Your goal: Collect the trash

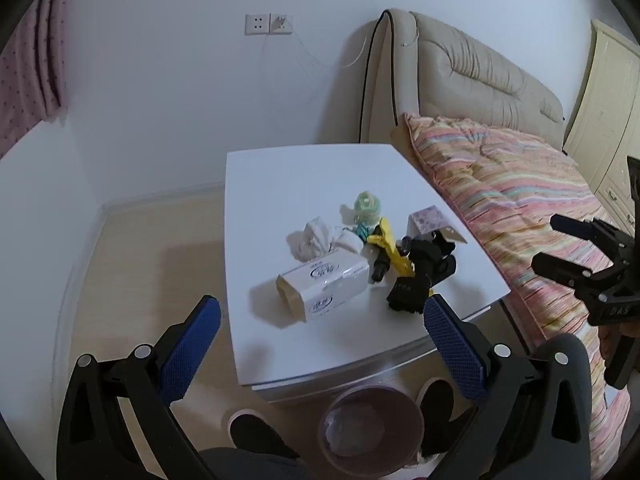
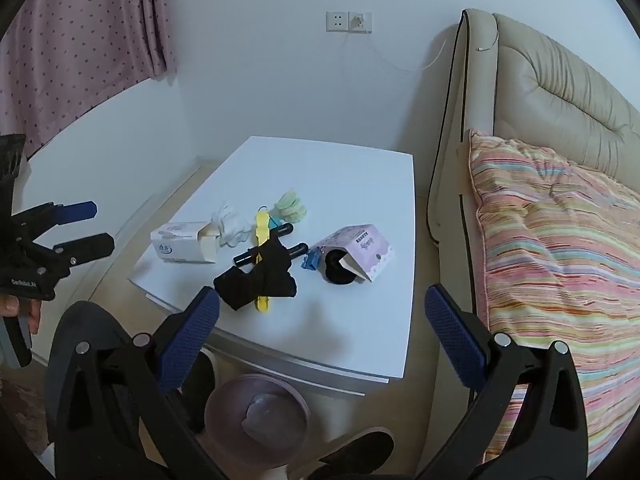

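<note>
On the white bedside table lie a crumpled white tissue, a tissue box, a green fluffy thing, a yellow strip, black cloth, a black tube and an opened pink carton. A pink-purple trash bin stands on the floor below the table's front edge. My left gripper is open and empty above the table's front. My right gripper is open and empty.
A bed with a striped pillow and a beige headboard borders the table on the right. A wall with sockets is behind. A pink curtain hangs left. The person's black shoes flank the bin.
</note>
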